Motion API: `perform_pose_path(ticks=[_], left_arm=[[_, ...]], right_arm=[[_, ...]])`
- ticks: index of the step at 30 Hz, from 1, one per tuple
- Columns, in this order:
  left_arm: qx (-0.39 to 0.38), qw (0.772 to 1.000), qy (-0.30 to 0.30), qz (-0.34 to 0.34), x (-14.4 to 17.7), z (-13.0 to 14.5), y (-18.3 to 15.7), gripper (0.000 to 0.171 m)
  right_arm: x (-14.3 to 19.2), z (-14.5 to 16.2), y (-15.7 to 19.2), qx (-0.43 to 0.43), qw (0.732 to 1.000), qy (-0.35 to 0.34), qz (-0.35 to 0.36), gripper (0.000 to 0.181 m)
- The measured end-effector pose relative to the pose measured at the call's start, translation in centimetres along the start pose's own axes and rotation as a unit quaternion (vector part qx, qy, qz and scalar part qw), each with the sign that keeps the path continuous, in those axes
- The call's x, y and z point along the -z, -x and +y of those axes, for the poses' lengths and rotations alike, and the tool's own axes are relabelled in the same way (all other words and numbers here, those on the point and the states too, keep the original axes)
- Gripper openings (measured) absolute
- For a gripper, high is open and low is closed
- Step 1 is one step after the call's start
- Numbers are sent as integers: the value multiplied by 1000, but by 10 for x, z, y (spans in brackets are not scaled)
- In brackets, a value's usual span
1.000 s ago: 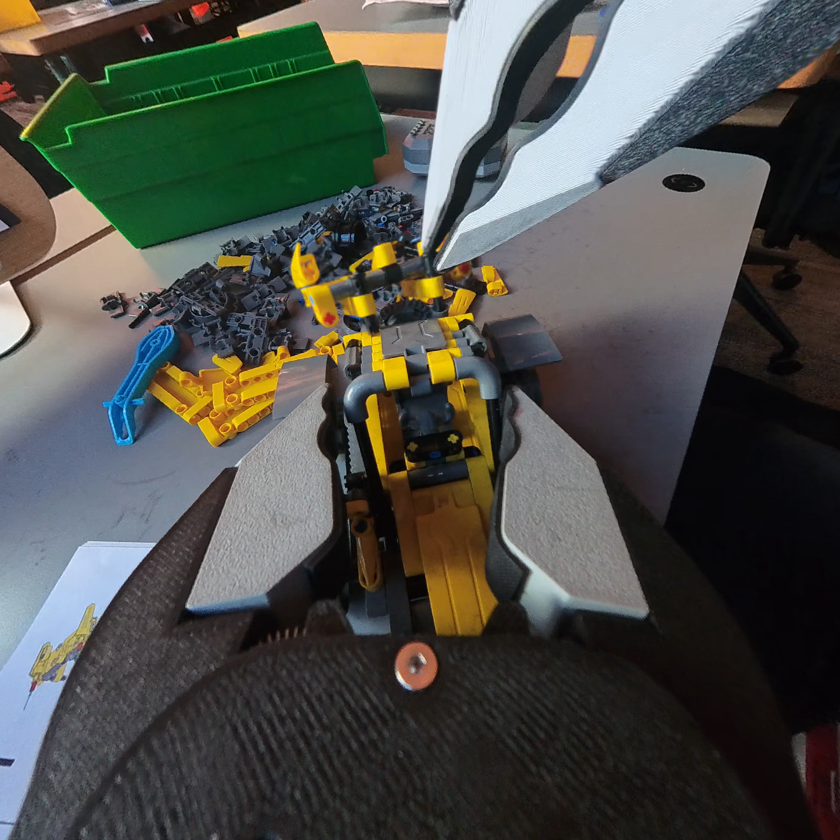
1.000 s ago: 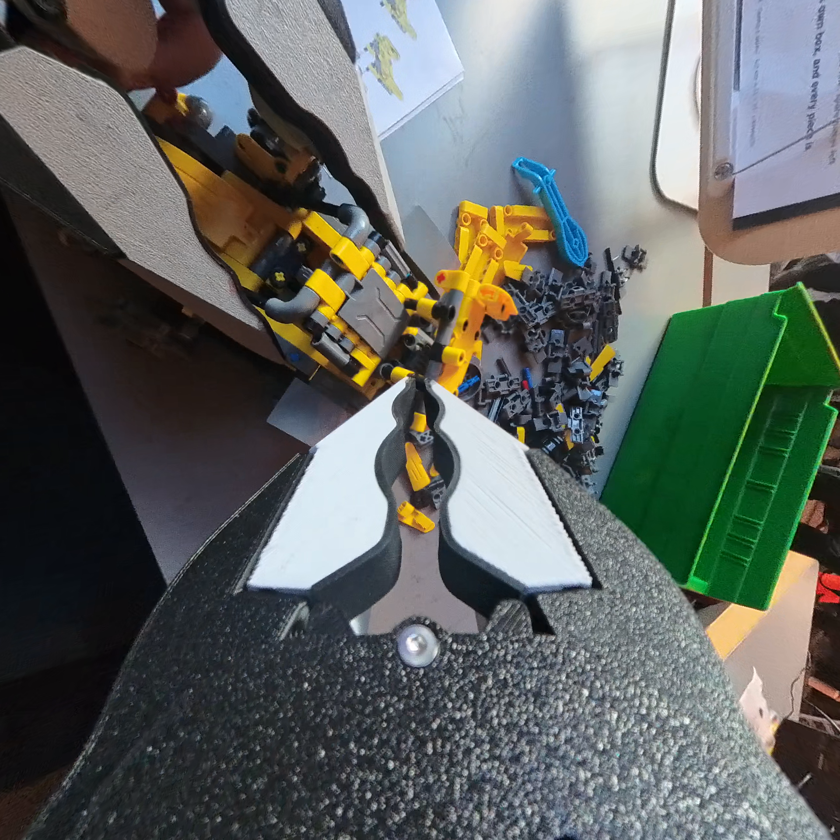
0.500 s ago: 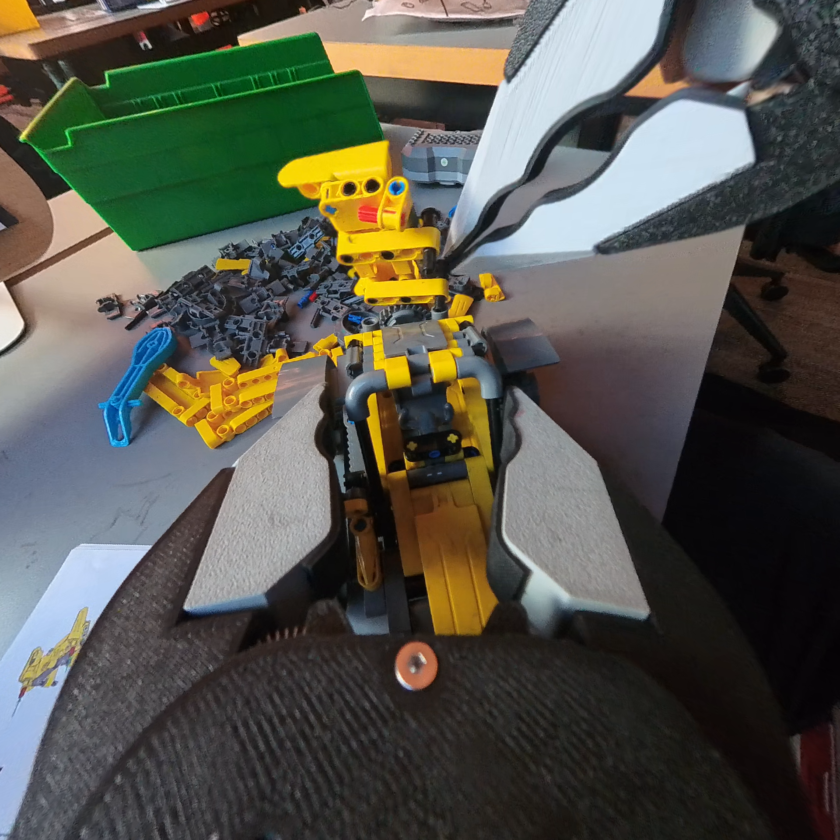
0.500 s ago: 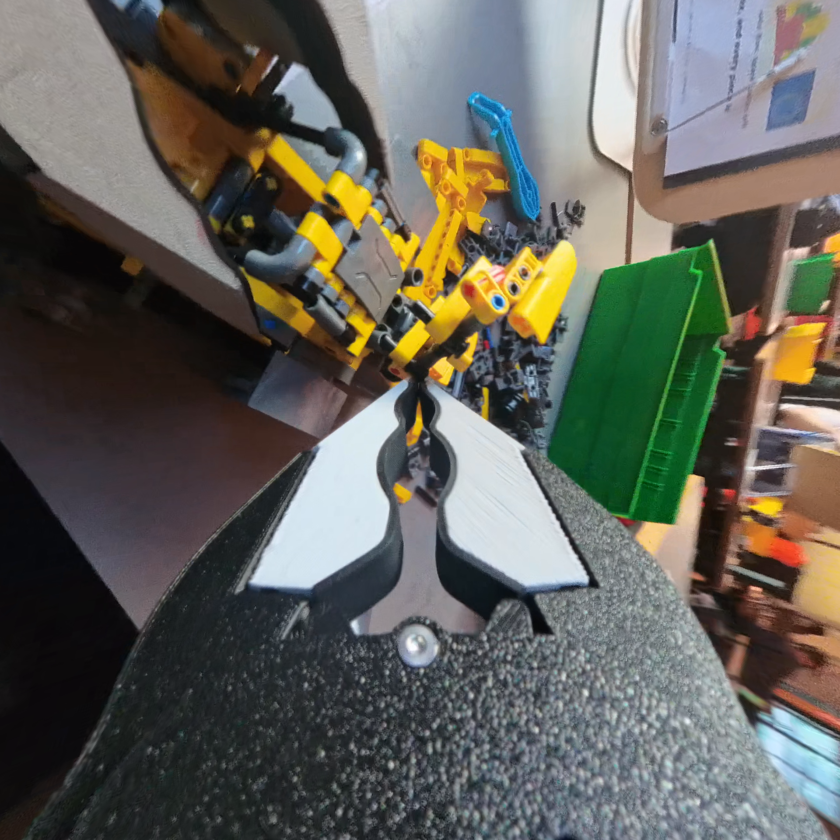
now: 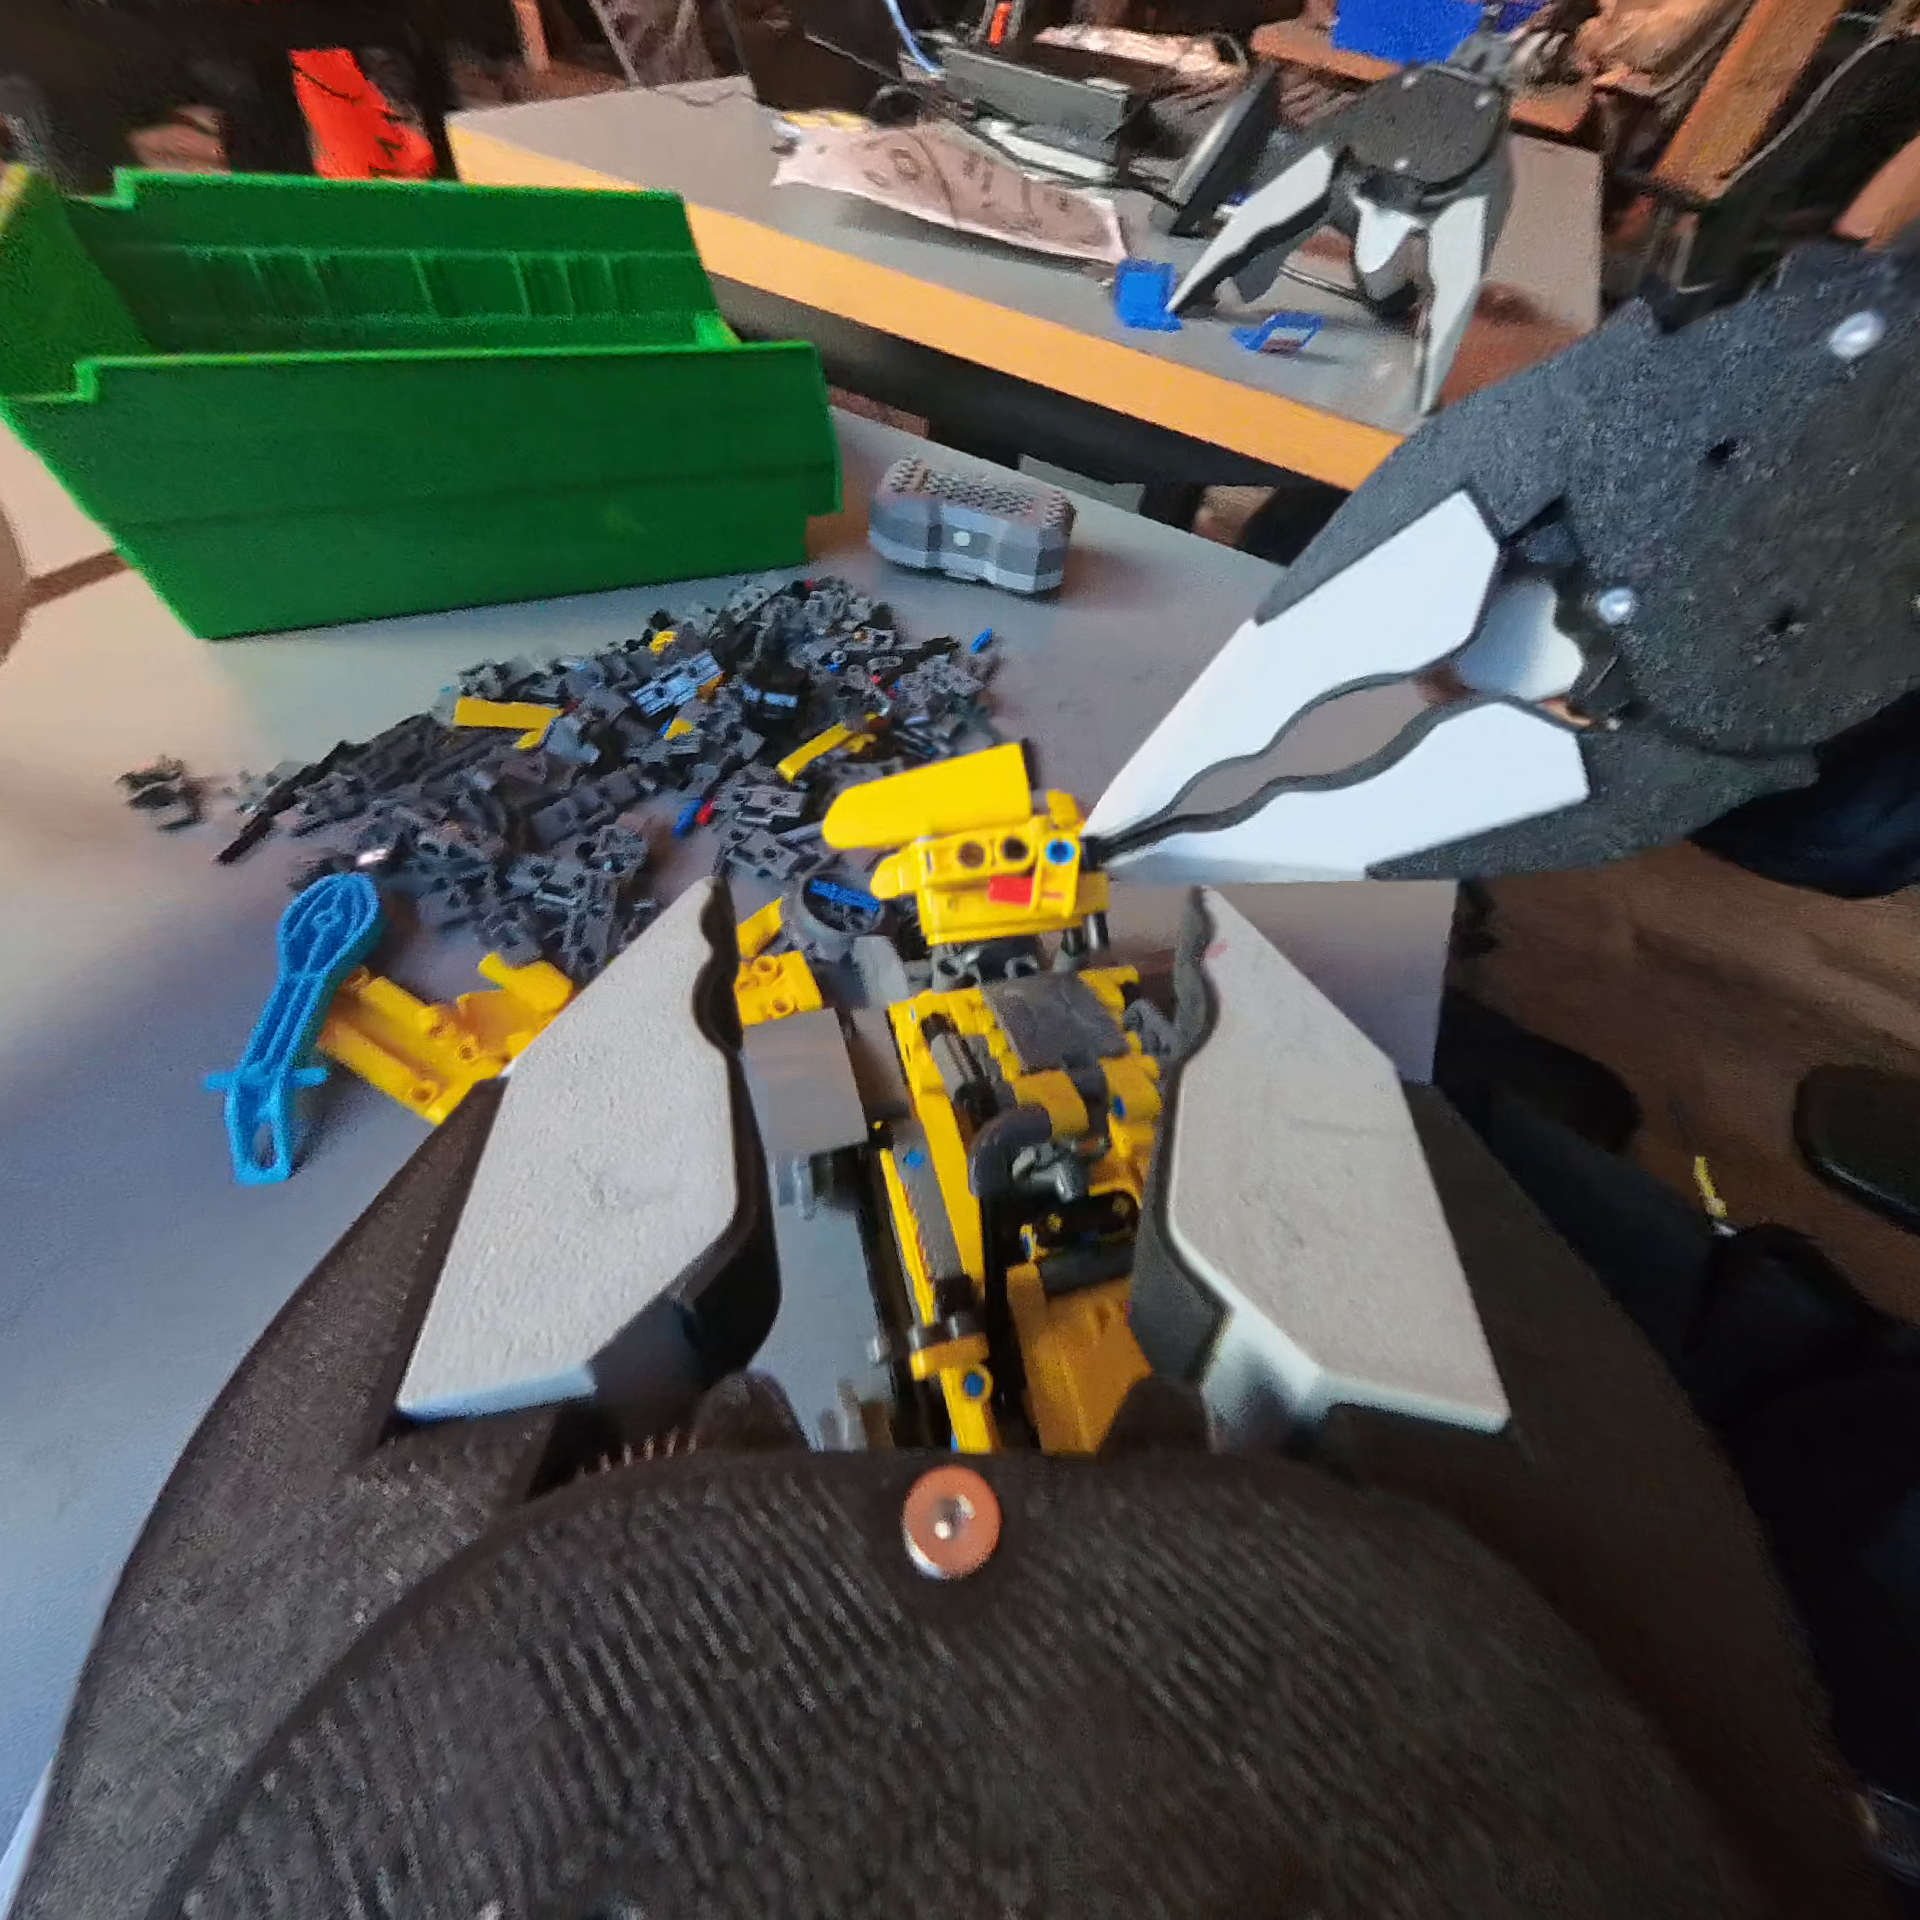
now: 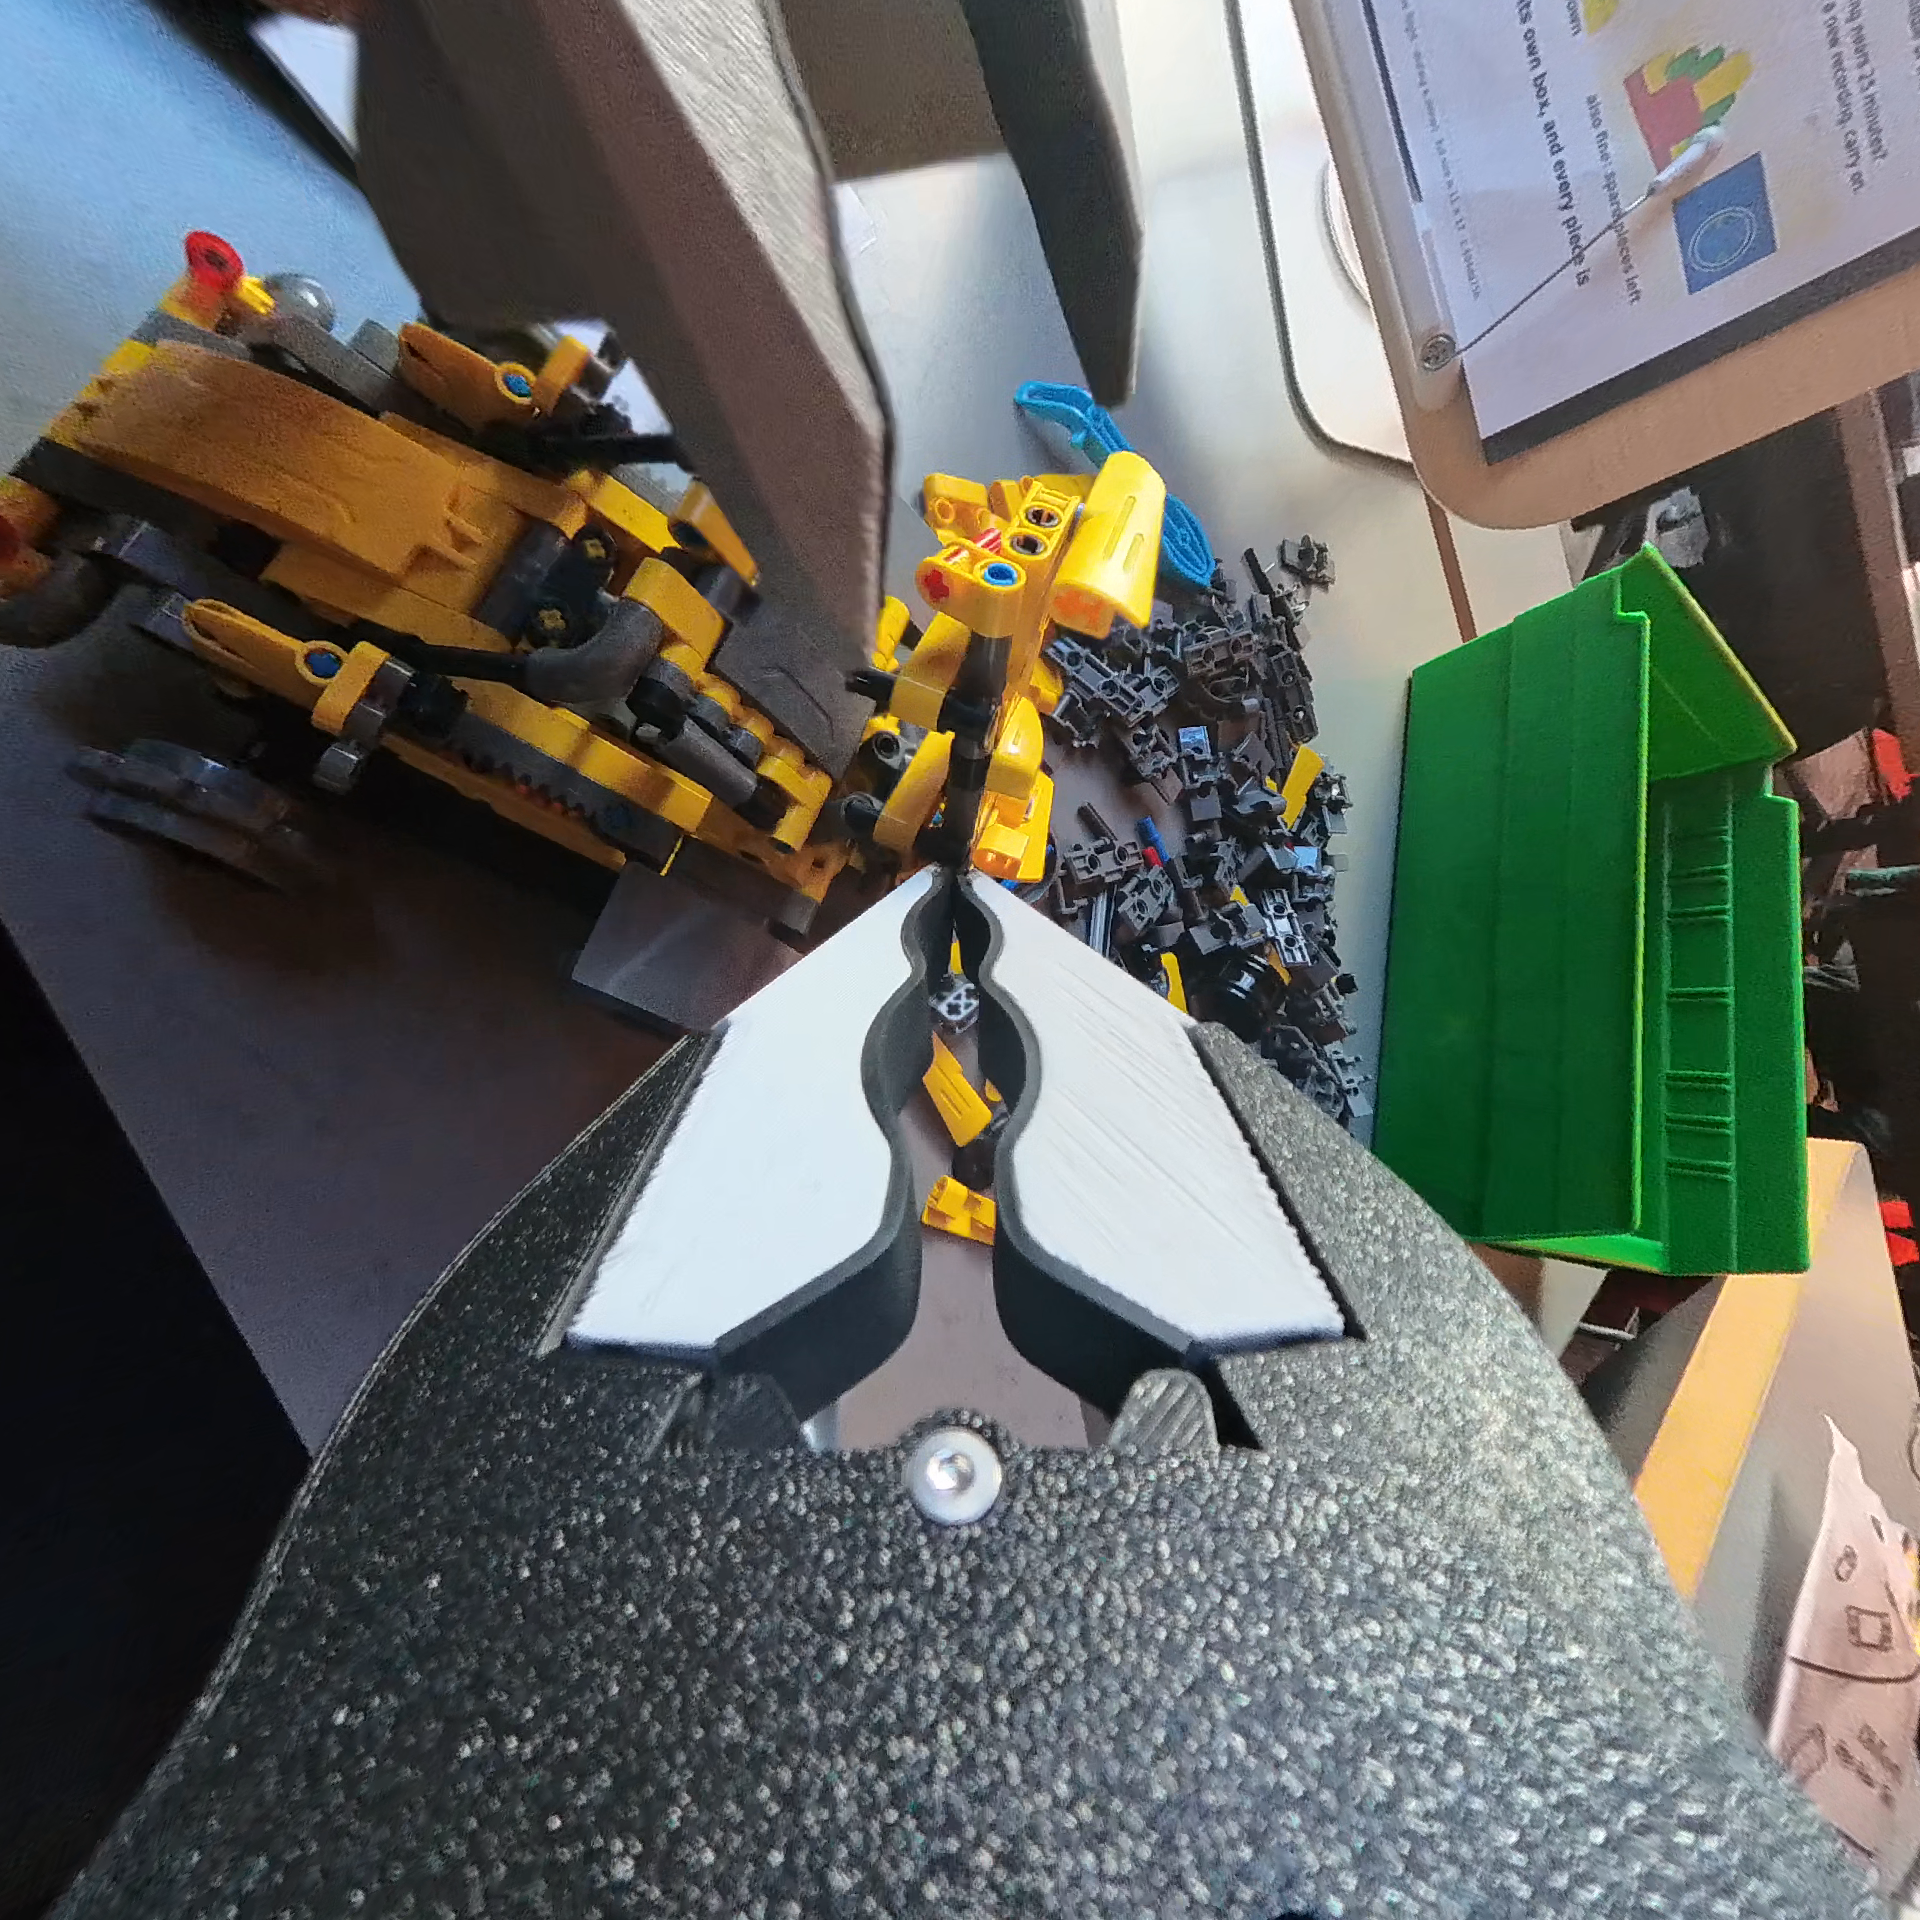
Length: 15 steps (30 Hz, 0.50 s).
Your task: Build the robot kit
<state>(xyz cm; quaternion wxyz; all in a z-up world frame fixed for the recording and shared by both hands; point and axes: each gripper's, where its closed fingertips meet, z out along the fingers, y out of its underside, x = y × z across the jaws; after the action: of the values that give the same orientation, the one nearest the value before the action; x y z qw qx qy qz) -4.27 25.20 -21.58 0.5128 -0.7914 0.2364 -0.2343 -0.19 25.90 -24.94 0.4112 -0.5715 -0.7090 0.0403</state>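
Observation:
A yellow and grey brick-built vehicle model lies on the grey table between my left gripper's fingers. My left gripper is open; the model sits toward its right finger, with a gap on the left. The model also shows in the right wrist view, beside a left finger. My right gripper is shut on a black axle of a small yellow sub-assembly. It holds the sub-assembly at the model's front end, and its tips come in from the right.
A pile of dark grey parts and yellow beams lies ahead, with a blue tool. A green bin stands behind, a grey box beside it. The table edge is close on the right. Another gripper rests on a far table. Tip to tip, the grippers are about 6 cm apart.
My left gripper has opened and let go of the model. My right gripper has brought the yellow sub-assembly down to the model's front end.

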Motion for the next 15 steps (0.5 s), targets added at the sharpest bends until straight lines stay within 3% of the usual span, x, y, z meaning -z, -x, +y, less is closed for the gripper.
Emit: perform_pose_path(ticks=[4, 7, 15], left_arm=[[36, 996, 49, 70, -18, 10, -11, 68], [30, 995, 38, 85, -20, 7, -14, 38], [71, 988, 17, 134, -13, 4, -13, 38]], right_arm=[[2, -1, 1, -3, 1000, -13, 0, 0], [3, 0, 1, -3, 1000, -19, -2, 0], [17, 2, -9, -74, 994, -81, -21, 8]])
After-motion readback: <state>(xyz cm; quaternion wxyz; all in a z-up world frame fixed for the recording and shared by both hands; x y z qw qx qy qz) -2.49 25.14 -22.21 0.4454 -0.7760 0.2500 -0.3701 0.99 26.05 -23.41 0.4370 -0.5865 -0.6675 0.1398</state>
